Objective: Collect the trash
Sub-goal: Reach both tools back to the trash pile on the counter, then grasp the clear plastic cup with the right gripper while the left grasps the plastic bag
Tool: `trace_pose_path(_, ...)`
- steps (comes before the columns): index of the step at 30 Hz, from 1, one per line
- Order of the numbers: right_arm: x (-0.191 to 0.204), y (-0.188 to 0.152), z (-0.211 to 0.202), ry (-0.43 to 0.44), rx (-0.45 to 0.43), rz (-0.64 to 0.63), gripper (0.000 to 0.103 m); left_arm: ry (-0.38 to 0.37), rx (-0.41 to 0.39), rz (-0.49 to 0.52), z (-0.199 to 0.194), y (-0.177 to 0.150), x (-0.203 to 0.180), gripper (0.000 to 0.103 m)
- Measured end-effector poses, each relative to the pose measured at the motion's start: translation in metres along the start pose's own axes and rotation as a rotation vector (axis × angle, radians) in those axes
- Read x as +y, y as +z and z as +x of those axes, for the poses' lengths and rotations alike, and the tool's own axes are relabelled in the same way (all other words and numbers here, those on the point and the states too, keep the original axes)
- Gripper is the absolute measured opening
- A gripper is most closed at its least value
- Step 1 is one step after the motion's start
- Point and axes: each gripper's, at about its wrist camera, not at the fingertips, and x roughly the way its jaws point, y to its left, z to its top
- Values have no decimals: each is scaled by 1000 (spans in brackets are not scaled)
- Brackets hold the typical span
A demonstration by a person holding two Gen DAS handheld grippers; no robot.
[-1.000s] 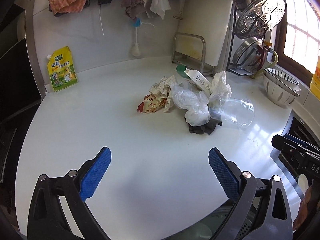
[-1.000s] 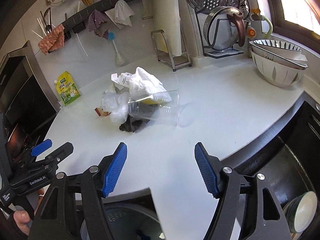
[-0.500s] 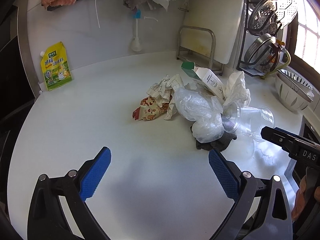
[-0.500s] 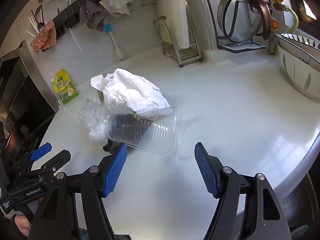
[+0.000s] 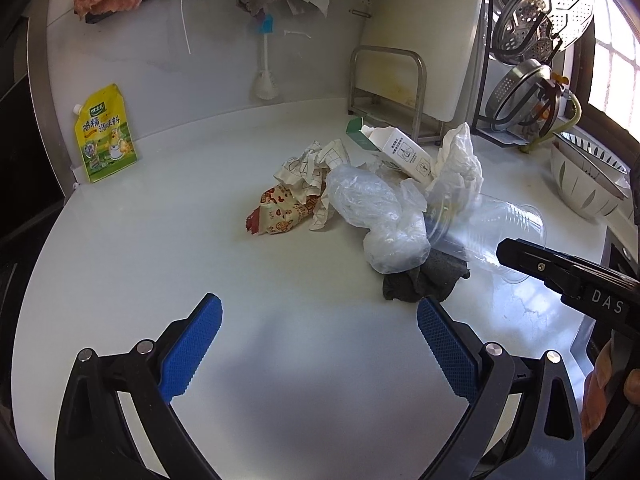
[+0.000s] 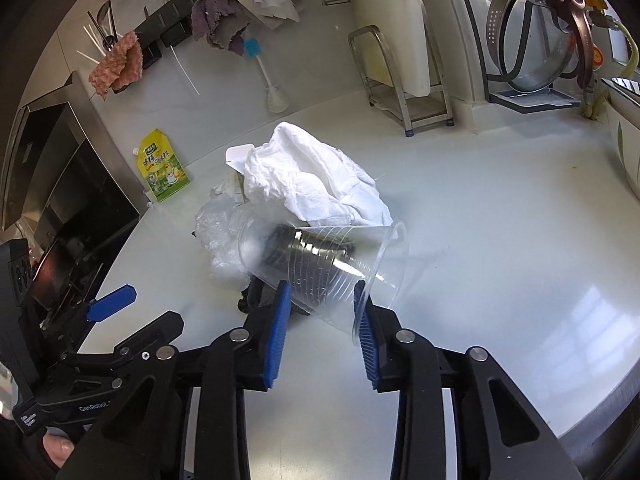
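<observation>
A trash pile lies mid-counter: a clear plastic cup on its side, a white crumpled tissue, a clear plastic bag, a milk carton, a printed snack wrapper, crumpled paper and a dark cloth. My right gripper has closed on the cup, its blue pads pressing the cup's lower wall near the rim. It also shows in the left wrist view. My left gripper is open and empty, in front of the pile.
A yellow seasoning pouch leans on the back wall at left. A metal rack with a cutting board stands behind the pile. A patterned bowl and a dish rack are at right. The stove is at far left.
My right gripper moved forward to the cup and closed its jaws on it. My left gripper came closer to the pile and stayed open.
</observation>
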Motion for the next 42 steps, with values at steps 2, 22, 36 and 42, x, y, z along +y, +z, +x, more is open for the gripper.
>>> trace_pose_path(2,2,-4,-8,-19,-26,-3,15,-10,-5,-6,-1,1,-2,96)
trace_pose_path(22,-48,-24,-85,-118,-243,181,4,5,-22,-32,27,35,-34,96)
trace_pose_path(36,-50,-25,-82,-84,-230,205,4,41,39,-44,63,44,-39,44)
trace_pose_path(42,-50,-24,-81,-79,-225,206,4,23,7,-67,50,46,-32,37)
